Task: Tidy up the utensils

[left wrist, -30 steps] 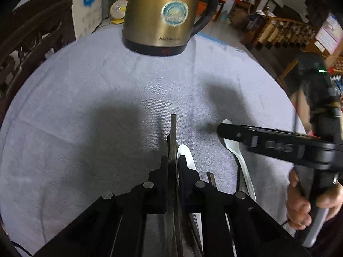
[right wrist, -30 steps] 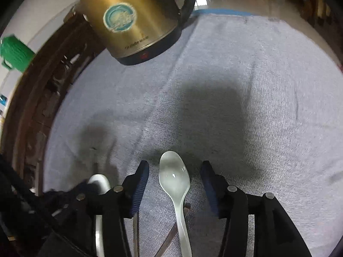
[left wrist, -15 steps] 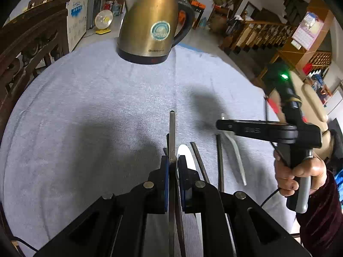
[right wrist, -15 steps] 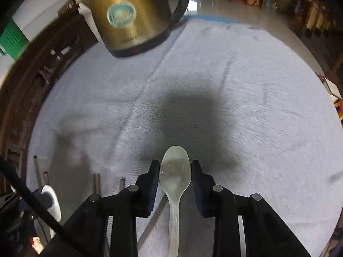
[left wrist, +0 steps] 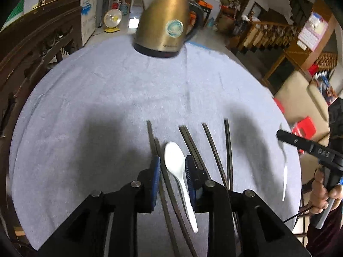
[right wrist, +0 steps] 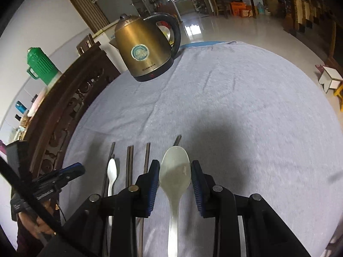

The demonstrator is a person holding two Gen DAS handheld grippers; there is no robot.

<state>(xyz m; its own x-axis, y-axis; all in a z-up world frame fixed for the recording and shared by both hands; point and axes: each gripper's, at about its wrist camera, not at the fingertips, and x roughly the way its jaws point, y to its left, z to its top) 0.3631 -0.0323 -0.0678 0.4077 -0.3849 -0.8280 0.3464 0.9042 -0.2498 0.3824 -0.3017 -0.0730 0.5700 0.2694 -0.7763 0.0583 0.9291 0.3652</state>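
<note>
Several dark chopsticks (left wrist: 211, 145) lie side by side on the grey cloth, with a white spoon (left wrist: 174, 160) among them. My left gripper (left wrist: 172, 171) hovers over them with its jaws opening. One chopstick (left wrist: 151, 135) and the white spoon lie on the cloth between the jaws, and the pads press on neither. My right gripper (right wrist: 174, 177) is shut on the bowl of a translucent spoon (right wrist: 174, 171), held above the cloth. In the left wrist view that gripper (left wrist: 283, 137) hangs at the right with the spoon (left wrist: 284, 171) edge-on below it. The left gripper (right wrist: 72, 171) shows at the lower left of the right wrist view.
A brass-coloured electric kettle (left wrist: 165, 27) stands at the far edge of the cloth-covered table (left wrist: 107, 85). A carved wooden chair back (left wrist: 32, 53) runs along the left side. A green flask (right wrist: 41, 64) stands behind it. A person's hand (left wrist: 321, 192) grips the right handle.
The left jaws have parted and let go of the chopstick, which now lies on the cloth. The right gripper closed on the translucent spoon, lifted it and carried it off to the right.
</note>
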